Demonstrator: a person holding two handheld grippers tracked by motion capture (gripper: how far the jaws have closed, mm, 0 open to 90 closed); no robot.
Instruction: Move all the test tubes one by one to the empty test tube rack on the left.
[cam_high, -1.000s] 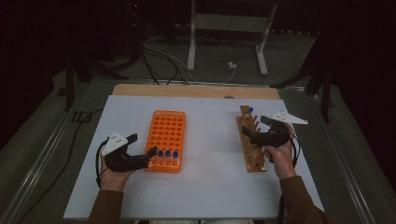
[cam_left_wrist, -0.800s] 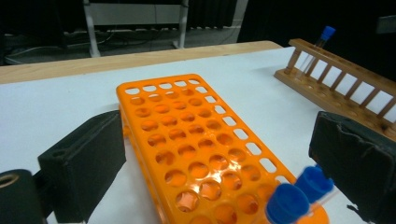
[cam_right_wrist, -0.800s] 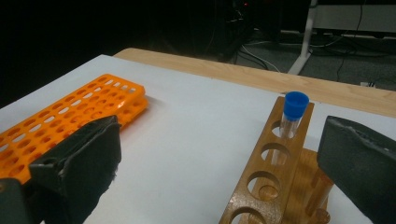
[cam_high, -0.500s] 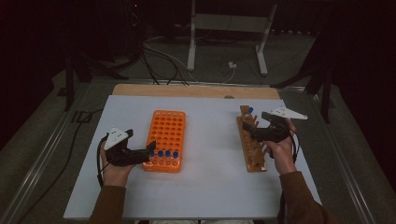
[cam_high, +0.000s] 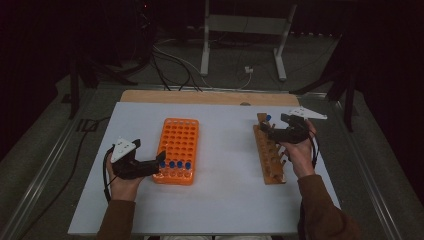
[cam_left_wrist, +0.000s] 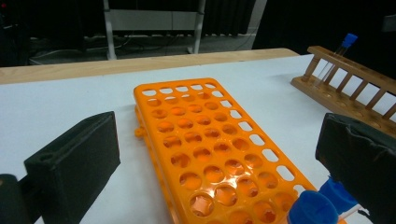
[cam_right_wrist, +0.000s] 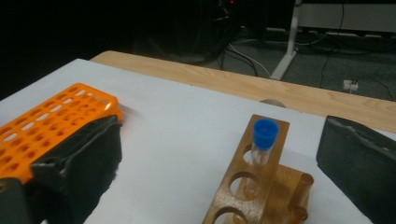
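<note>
Left gripper (cam_high: 161, 159), jaws just opened wide with blue-capped tubes (cam_left_wrist: 312, 211) low between them in the orange rack (cam_high: 177, 148), risked tipping one; right gripper (cam_high: 264, 127) stood open behind the lone tube (cam_right_wrist: 263, 145) in the wooden rack (cam_high: 268, 155).

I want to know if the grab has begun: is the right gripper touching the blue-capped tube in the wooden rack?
Apart. In the right gripper view, the right gripper has its fingers spread wide either side of the blue-capped tube, with clear gaps.
</note>
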